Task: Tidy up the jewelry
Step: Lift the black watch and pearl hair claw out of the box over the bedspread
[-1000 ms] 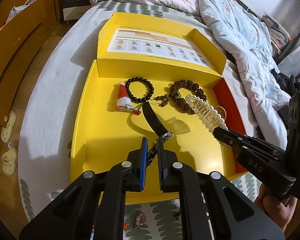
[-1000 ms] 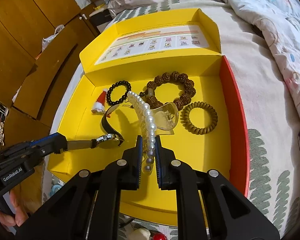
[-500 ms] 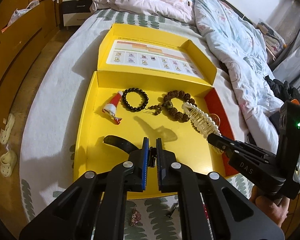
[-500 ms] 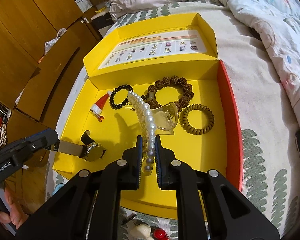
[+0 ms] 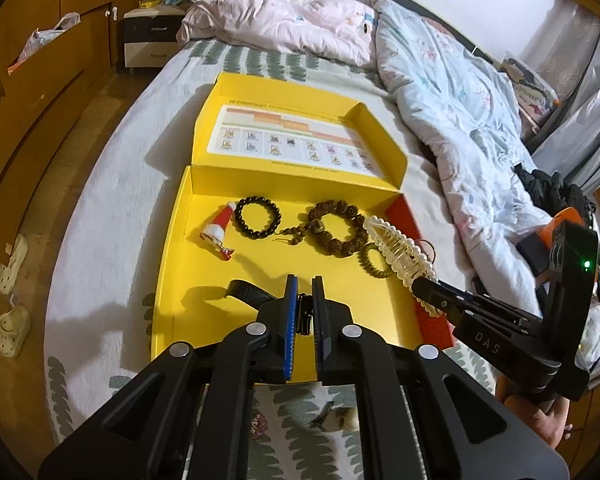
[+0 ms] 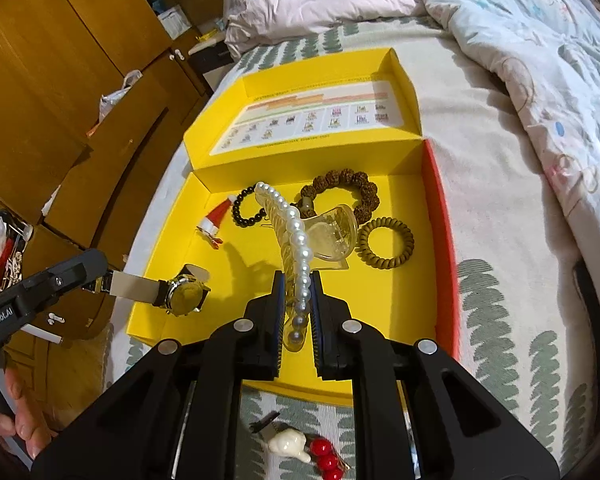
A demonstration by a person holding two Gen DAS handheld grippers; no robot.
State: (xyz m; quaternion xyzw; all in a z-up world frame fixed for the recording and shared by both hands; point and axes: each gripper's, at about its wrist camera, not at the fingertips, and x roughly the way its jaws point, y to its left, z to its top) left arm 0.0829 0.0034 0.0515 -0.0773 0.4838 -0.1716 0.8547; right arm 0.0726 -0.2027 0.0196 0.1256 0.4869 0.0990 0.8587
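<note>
An open yellow box (image 5: 172, 264) (image 6: 168, 240) lies on the bed. In it are a black bead bracelet (image 5: 257, 216) (image 6: 246, 210), a brown bead bracelet (image 5: 336, 228) (image 6: 348, 190), a coil hair tie (image 6: 386, 242) and a Santa-hat clip (image 5: 218, 229) (image 6: 214, 220). My left gripper (image 5: 305, 314) is shut on a wristwatch (image 6: 182, 292) by its strap, over the box's front left. My right gripper (image 6: 297, 312) is shut on a pearl hair claw (image 6: 296, 232) (image 5: 400, 256), held above the box's middle.
The box lid (image 5: 292, 136) stands open at the back. Small clips and red beads (image 6: 324, 458) lie on the bedspread in front of the box. Rumpled quilts (image 5: 460, 100) lie to the right, wooden cabinets (image 6: 60, 80) to the left.
My left gripper has pulled back toward the box's front left with the watch, which now hangs lower near the box floor. The right gripper with the hair claw has hardly moved.
</note>
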